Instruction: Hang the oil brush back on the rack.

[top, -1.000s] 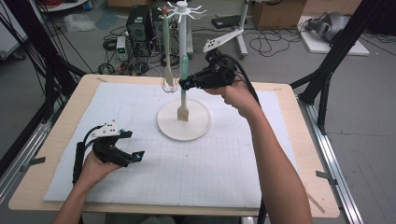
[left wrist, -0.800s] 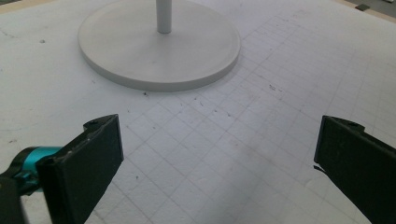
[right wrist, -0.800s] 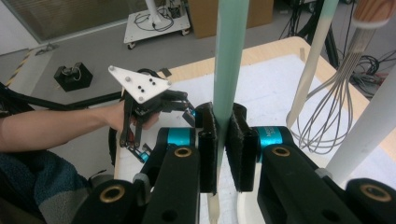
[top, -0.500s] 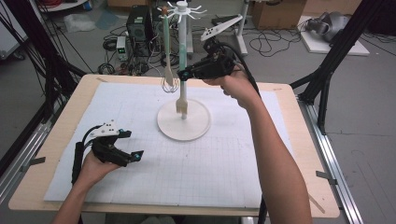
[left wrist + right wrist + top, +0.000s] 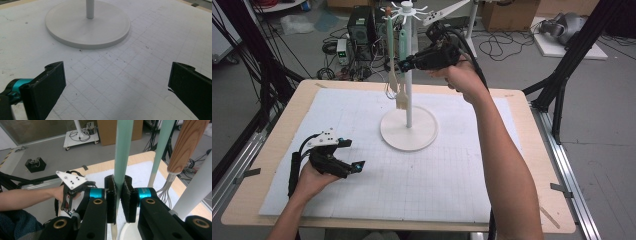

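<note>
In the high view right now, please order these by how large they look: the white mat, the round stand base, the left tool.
1. Mat, clearly largest.
2. Stand base.
3. Left tool, though it looks close to the base in size, so these two are uncertain.

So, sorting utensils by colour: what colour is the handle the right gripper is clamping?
Pale mint green handle, clearest in the right gripper view, pinched by the right gripper.

Even soft light, faint shadows, slightly grainy
</note>
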A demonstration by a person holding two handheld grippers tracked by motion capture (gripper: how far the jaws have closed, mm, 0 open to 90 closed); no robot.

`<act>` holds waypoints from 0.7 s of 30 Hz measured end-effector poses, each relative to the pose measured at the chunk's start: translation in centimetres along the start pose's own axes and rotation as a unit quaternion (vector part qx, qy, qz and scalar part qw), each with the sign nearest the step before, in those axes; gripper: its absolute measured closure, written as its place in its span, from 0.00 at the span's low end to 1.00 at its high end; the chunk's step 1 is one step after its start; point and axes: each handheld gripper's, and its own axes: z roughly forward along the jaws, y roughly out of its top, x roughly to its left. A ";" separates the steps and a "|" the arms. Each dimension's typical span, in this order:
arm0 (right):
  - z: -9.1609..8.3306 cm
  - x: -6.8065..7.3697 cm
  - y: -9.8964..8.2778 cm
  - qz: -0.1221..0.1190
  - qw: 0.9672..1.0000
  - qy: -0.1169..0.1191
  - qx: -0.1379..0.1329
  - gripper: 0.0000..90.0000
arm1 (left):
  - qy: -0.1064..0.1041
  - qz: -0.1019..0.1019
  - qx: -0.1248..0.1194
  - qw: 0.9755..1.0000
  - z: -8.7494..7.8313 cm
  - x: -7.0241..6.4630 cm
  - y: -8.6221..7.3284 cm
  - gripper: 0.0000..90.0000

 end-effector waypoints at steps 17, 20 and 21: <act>0.0 -1.2 0.8 0.011 1.000 -0.012 -0.005 0.93 | 0.003 0.004 0.000 1.000 0.0 -0.1 0.0 0.02; -0.1 -1.3 0.8 0.016 1.000 -0.010 -0.004 0.93 | 0.003 0.002 0.000 1.000 0.1 -0.2 0.0 0.02; -0.1 -1.3 0.8 0.017 1.000 -0.011 -0.004 0.93 | 0.003 0.004 0.001 1.000 0.1 -0.2 0.0 0.02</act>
